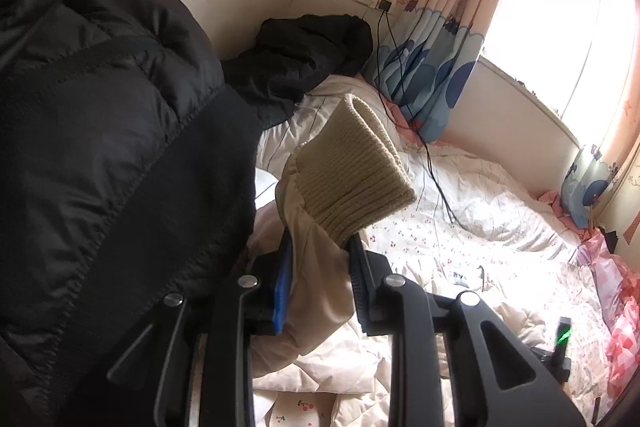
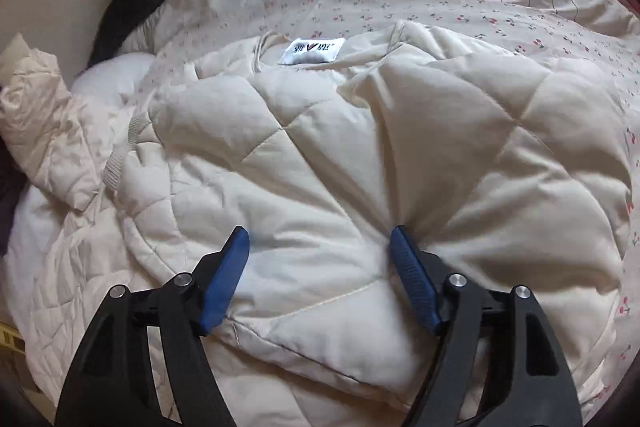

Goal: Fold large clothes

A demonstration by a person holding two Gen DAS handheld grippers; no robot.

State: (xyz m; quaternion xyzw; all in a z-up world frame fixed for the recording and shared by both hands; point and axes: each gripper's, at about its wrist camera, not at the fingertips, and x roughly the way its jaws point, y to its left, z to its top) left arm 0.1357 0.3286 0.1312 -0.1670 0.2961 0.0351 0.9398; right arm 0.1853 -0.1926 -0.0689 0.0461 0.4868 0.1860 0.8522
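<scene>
Cream quilted jacket [image 2: 320, 155] spread on the floral bedspread [image 2: 460, 15]; left gripper [image 1: 320, 267] clamps its sleeve [image 1: 316, 291] near the ribbed cuff [image 1: 352, 167]; right gripper [image 2: 320, 251], fingers apart, holds nothing above the jacket.

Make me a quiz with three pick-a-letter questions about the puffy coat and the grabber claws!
1. Where is the white label?
A. On the cream coat, near its collar
B. On the window
C. On the black jacket

2. What colour is the knitted cuff?
A. Red
B. Beige
C. Green

3. What is the right gripper doing?
A. Squeezing a sock
B. Holding a cable
C. Open, over the coat

Answers:
1. A: the label sits on the cream coat at the top edge, by the hanging loop.
2. B: the ribbed cuff in the left gripper is beige.
3. C: its blue fingers stand wide apart with only quilted fabric beneath.
</scene>
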